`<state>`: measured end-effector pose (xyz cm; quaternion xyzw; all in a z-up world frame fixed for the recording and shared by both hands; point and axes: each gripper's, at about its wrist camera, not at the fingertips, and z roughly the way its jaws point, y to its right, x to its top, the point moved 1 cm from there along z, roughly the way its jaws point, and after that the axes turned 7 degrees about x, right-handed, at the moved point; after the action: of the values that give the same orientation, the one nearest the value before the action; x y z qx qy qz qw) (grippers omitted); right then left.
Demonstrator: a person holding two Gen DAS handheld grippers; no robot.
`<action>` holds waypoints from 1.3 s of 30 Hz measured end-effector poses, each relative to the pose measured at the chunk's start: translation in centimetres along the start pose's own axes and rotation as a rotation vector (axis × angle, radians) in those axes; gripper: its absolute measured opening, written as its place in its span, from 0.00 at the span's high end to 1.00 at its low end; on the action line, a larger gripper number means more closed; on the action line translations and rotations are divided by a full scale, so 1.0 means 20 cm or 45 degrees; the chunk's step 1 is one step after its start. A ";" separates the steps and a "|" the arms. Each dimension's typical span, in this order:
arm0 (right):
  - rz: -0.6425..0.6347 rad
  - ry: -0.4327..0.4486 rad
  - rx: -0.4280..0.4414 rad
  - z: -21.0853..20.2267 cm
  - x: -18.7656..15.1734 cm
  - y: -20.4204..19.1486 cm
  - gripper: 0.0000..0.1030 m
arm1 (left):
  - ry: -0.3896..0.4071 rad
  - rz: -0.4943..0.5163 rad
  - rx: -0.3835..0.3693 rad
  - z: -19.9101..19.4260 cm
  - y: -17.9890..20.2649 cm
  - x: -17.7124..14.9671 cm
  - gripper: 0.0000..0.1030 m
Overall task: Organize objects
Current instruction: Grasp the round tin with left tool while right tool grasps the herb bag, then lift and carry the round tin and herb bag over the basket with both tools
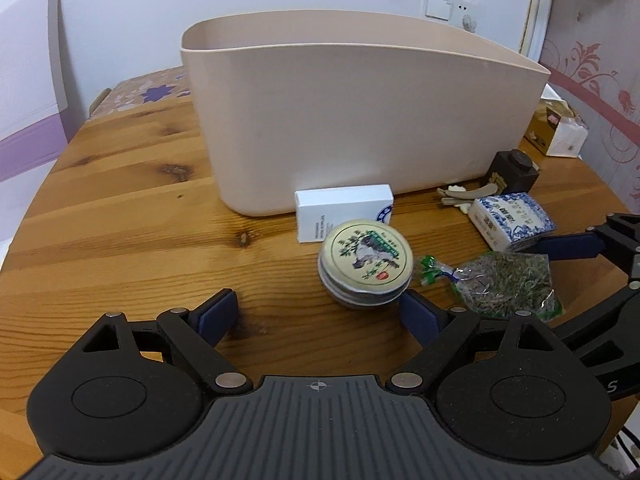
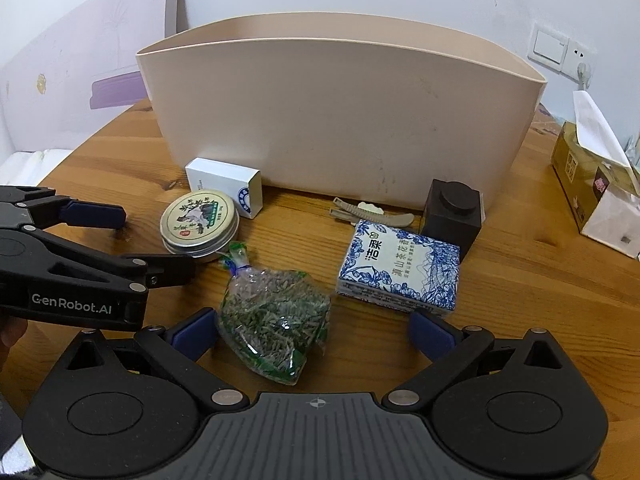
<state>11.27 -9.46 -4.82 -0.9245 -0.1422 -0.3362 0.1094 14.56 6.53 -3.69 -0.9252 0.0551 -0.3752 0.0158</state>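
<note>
- A knotty wooden table [image 1: 120,208] of warm brown planks.
- A gold-and-white cardboard tissue box [image 2: 596,192] near the table's right edge, a white tissue sticking up from its top.
- A white wall switch plate [image 2: 550,49] with a socket just beside it on the pale wall.
- A floral-patterned cloth [image 1: 154,90] at the table's far left corner.
- Pink scroll-patterned wallpaper [image 1: 592,76] on the right.

Left gripper [image 1: 318,314] angled down, jaws spread wide, gripping nothing. Right gripper [image 2: 314,332] likewise (tilted down, jaws wide, unclamped).
</note>
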 end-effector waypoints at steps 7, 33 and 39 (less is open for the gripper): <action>0.000 0.022 -0.006 0.00 0.01 0.02 0.10 | 0.023 0.029 0.021 0.02 0.06 0.02 0.13; 0.039 0.084 -0.028 -0.11 -0.04 0.11 0.53 | 0.041 0.060 0.020 -0.03 0.13 0.01 0.46; 0.031 0.098 -0.027 -0.16 -0.06 0.12 0.55 | 0.056 0.057 0.027 -0.08 0.14 0.00 0.46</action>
<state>9.36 -12.87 -3.43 -0.9137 -0.1231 -0.3715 0.1091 13.20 3.75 -2.73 -0.9150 0.0719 -0.3956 0.0328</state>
